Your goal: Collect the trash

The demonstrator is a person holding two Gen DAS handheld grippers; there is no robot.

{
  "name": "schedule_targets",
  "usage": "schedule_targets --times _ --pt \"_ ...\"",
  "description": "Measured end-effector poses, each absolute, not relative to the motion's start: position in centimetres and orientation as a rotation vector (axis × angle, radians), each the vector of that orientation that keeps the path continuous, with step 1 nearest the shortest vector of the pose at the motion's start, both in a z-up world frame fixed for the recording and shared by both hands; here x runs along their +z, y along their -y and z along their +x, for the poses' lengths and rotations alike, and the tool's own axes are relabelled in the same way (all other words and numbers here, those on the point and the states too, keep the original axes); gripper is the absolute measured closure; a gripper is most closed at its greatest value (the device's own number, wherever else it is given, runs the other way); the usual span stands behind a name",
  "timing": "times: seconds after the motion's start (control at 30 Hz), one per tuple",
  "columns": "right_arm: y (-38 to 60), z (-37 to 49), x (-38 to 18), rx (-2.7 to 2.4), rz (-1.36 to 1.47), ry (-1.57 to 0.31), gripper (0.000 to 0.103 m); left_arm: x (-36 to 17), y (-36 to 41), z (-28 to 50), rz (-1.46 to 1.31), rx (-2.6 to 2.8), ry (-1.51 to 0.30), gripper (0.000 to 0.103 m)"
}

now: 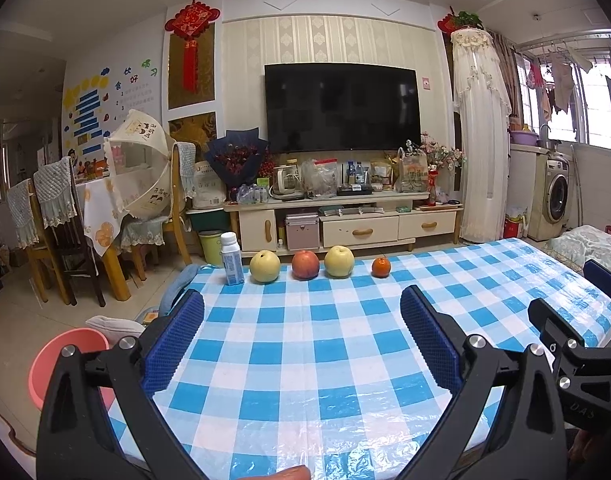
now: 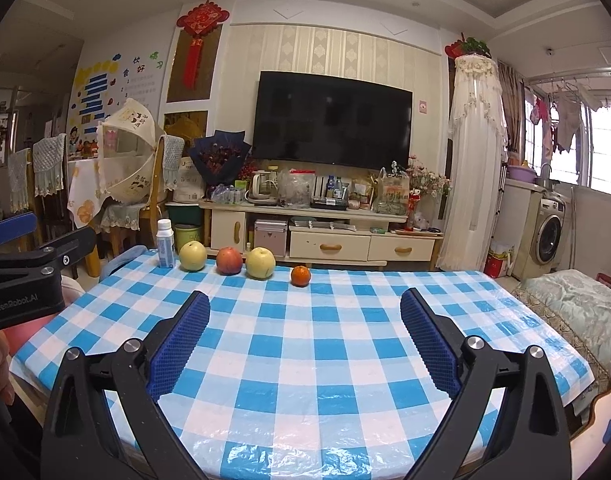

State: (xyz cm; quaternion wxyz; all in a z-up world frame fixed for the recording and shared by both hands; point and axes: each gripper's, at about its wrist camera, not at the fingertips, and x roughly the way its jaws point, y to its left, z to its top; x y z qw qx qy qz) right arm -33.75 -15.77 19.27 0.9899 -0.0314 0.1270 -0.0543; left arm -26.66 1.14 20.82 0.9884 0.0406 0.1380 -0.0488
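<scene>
Two pears (image 1: pixel 265 267), apple (image 1: pixel 305 265), orange (image 1: pixel 381 267), bottle (image 1: pixel 232 259).

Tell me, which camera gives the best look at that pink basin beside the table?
The left wrist view. There the pink basin shows its round rim and inside, on the floor by the table's left corner, partly behind the left hand-held gripper. The right wrist view shows only a pink sliver under the other gripper's body.

- Tablecloth (image 2: pixel 305 360): glossy, crinkled plastic sheet, blue-white check.
- Left gripper (image 1: pixel 301 344): matt black plastic arms, bright metal rivets; pads (image 1: pixel 173 344) of ribbed blue rubber.
- Bottle (image 1: pixel 231 258) at eleven o'clock: smooth white plastic.
- Basin (image 1: pixel 49 364): smooth pink plastic.
</scene>
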Motion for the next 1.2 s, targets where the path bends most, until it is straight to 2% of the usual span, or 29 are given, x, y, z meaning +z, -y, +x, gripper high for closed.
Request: schedule_targets --times 1.2 --pt "16.2 -33.3 18.9 -0.11 -0.057 -0.273 0.008 19.7 -1.7 -24.6 0.073 -0.075 -0.312 0.004"
